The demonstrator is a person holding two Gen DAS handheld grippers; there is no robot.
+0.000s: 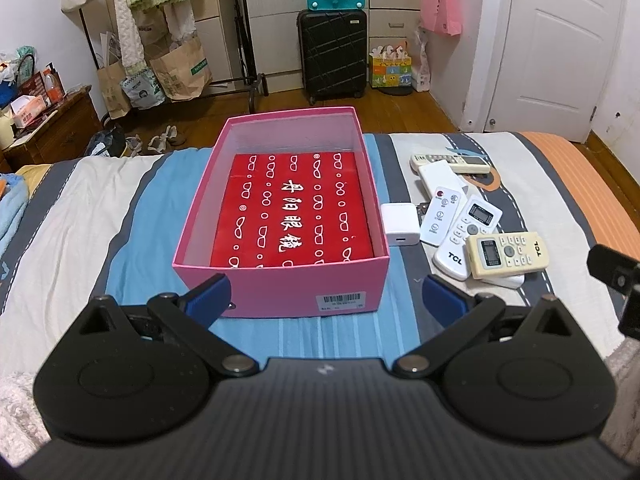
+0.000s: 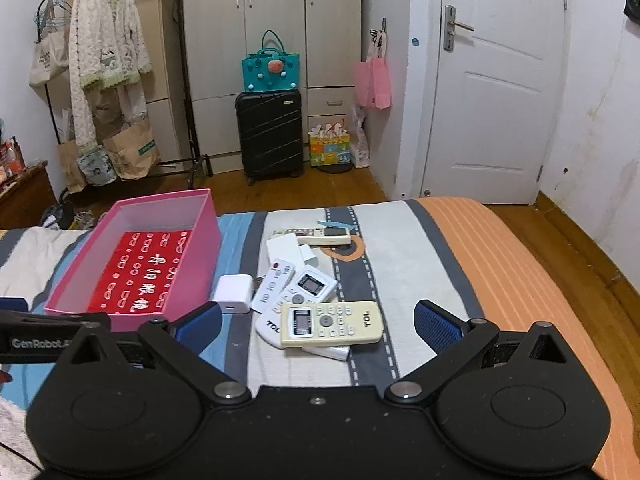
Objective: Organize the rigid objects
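Note:
A pink box sits on the bed with a red patterned sheet on its floor. To its right lies a pile of remotes: a cream TCL remote on top, a white TCL remote, a small white remote, and a far cream remote. A white charger lies beside the box. My left gripper is open before the box's near wall. My right gripper is open, near the cream TCL remote.
The bed has a striped cover with an orange band on the right. Beyond the bed's far edge stand a black suitcase, a clothes rack, paper bags and a white door.

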